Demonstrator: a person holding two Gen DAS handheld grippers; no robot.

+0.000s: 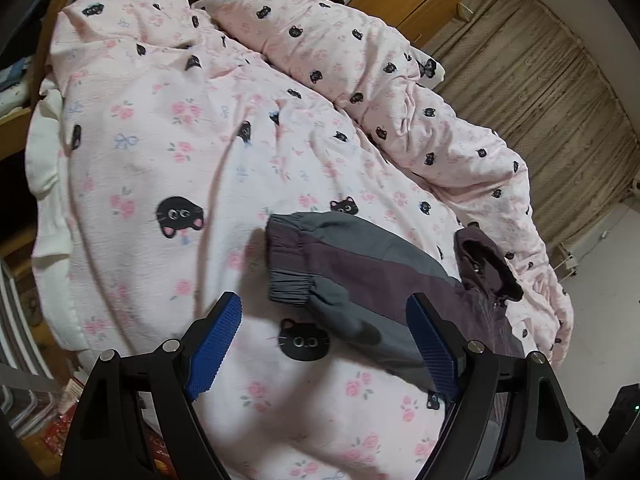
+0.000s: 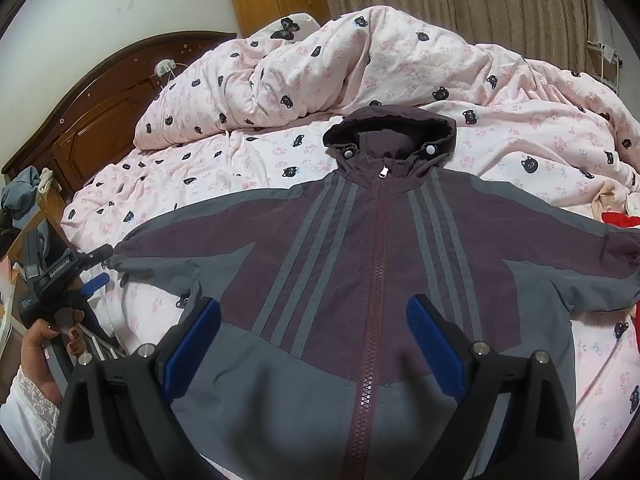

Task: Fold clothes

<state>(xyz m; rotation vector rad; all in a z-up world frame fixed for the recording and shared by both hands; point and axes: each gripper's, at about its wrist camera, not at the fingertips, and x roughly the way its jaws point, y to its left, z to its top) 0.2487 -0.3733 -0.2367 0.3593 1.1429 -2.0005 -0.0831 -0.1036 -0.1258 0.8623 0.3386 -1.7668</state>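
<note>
A purple and grey hooded jacket (image 2: 360,264) lies flat, front up and zipped, on a pink bedsheet (image 2: 224,176), sleeves spread to both sides. My right gripper (image 2: 314,312) is open and empty, hovering above the jacket's lower front. My left gripper (image 1: 324,308) is open and empty, just above the jacket's sleeve cuff (image 1: 288,264). The left gripper also shows in the right wrist view (image 2: 96,268), at the end of that sleeve. The hood (image 1: 488,268) shows in the left wrist view.
A bunched pink quilt (image 2: 320,68) with black cat faces lies along the far side of the bed. A dark wooden headboard (image 2: 100,120) stands at the left. Red and peach cloth (image 2: 620,220) lies by the right sleeve. Cluttered shelves (image 1: 24,380) stand beside the bed.
</note>
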